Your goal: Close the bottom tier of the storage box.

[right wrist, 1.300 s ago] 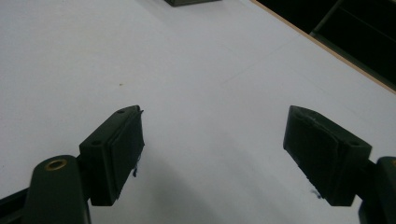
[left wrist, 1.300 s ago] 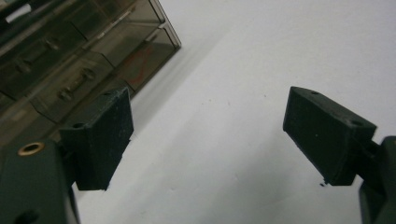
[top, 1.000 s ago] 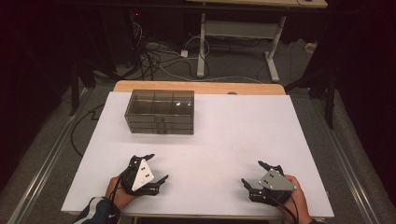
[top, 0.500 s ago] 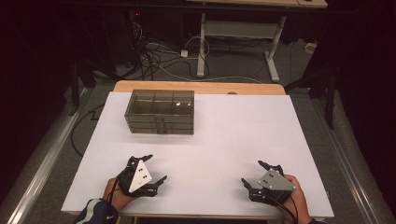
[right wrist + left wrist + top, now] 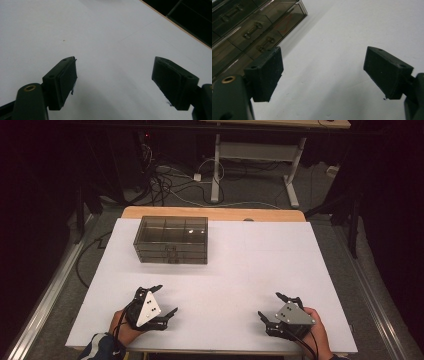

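A smoky see-through drawer box (image 5: 170,240) stands at the back left of the white tabletop (image 5: 250,265); its small drawers with handles appear at the upper left of the left gripper view, drawer box (image 5: 249,27). My left gripper (image 5: 167,299) rests near the front left edge, open, with nothing between its pads (image 5: 265,73). It points toward the box, well short of it. My right gripper (image 5: 268,304) sits near the front right edge, also open, its pads (image 5: 62,82) over bare white surface.
A wooden strip (image 5: 215,213) of the table shows beyond the white sheet at the back. Behind the table, cables (image 5: 165,180) lie on the floor by the legs of another desk (image 5: 216,170). Metal rails (image 5: 45,295) run along both sides.
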The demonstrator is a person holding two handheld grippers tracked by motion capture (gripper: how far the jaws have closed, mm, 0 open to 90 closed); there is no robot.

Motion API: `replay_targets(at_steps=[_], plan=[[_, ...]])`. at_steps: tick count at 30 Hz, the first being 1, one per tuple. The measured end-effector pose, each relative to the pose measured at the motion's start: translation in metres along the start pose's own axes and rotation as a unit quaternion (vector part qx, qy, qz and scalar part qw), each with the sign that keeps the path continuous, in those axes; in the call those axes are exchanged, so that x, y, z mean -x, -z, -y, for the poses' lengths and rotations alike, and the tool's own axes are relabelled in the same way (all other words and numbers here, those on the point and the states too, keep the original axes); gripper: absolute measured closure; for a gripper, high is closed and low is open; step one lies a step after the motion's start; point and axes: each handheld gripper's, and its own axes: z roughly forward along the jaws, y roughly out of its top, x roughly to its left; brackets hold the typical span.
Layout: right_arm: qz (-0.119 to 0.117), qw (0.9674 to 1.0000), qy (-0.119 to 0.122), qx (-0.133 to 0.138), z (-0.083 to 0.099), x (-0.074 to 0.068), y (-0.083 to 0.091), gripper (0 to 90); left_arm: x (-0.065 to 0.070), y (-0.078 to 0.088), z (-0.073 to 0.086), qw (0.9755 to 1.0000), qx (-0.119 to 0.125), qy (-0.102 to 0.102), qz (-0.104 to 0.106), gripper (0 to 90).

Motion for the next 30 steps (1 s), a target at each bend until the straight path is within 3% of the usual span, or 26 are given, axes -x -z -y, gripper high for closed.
replay_targets(at_steps=[30], plan=[[-0.004, 1.0, -0.005, -0.005, 0.0028, 0.0017, -0.0007, 20.8, -0.0027, -0.0066, -0.0009, 1.0, -0.007, -0.003, 0.003, 15.8]])
